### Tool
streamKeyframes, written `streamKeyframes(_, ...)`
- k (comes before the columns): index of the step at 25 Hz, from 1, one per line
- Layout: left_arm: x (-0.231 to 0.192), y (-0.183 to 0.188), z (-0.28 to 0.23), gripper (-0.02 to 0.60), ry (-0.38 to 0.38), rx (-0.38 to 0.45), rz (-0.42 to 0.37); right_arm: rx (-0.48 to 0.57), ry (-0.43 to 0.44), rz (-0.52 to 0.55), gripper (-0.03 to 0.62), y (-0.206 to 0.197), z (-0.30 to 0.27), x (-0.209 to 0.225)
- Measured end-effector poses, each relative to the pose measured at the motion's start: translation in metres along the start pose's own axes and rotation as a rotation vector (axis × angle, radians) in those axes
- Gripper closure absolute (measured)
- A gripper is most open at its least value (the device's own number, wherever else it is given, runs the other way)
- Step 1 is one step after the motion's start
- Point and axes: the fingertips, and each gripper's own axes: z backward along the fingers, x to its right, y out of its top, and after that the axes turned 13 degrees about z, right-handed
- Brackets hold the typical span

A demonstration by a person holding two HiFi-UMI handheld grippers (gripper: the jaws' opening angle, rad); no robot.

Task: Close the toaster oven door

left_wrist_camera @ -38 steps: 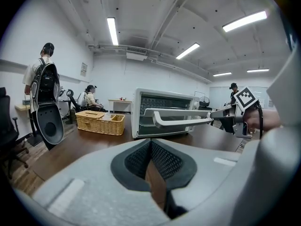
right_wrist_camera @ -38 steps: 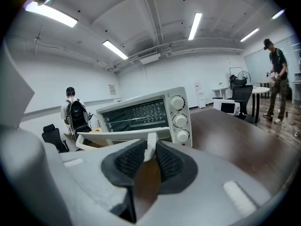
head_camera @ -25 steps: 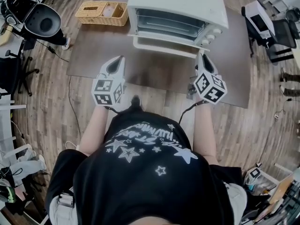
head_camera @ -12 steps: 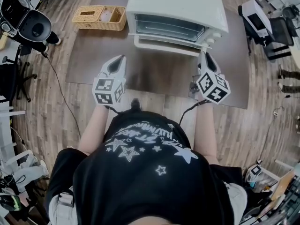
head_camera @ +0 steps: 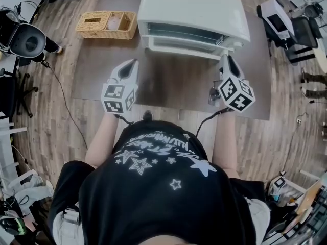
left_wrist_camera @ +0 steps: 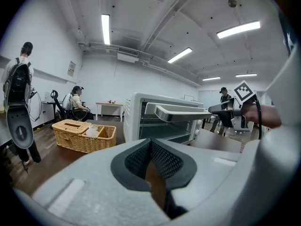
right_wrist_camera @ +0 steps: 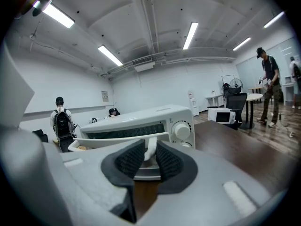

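All shirt lettering [head_camera: 153, 140] illegible; right gripper [head_camera: 227, 59] clamps handle [right_wrist_camera: 151, 148].

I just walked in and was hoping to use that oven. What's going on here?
A person is closing the white toaster oven on the brown table, using two hand-held grippers. The right claw is clamped on the right end of the door handle. The door is partly raised, not yet shut. The left claw hangs over the table in front of the oven, closed and holding nothing. A wicker basket sits beside the oven, untouched.
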Motion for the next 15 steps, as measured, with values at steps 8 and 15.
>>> streamKeyframes(8, -0.008, 0.006, -0.017, 0.571, -0.024, -0.013, -0.001, 0.016, -0.026, -0.009, 0.516, 0.014, -0.013, 0.001)
streamKeyframes(15, -0.013, 0.01, -0.027, 0.571, -0.042, -0.018, -0.002, 0.031, -0.046, -0.009, 0.516, 0.023, -0.022, 0.002)
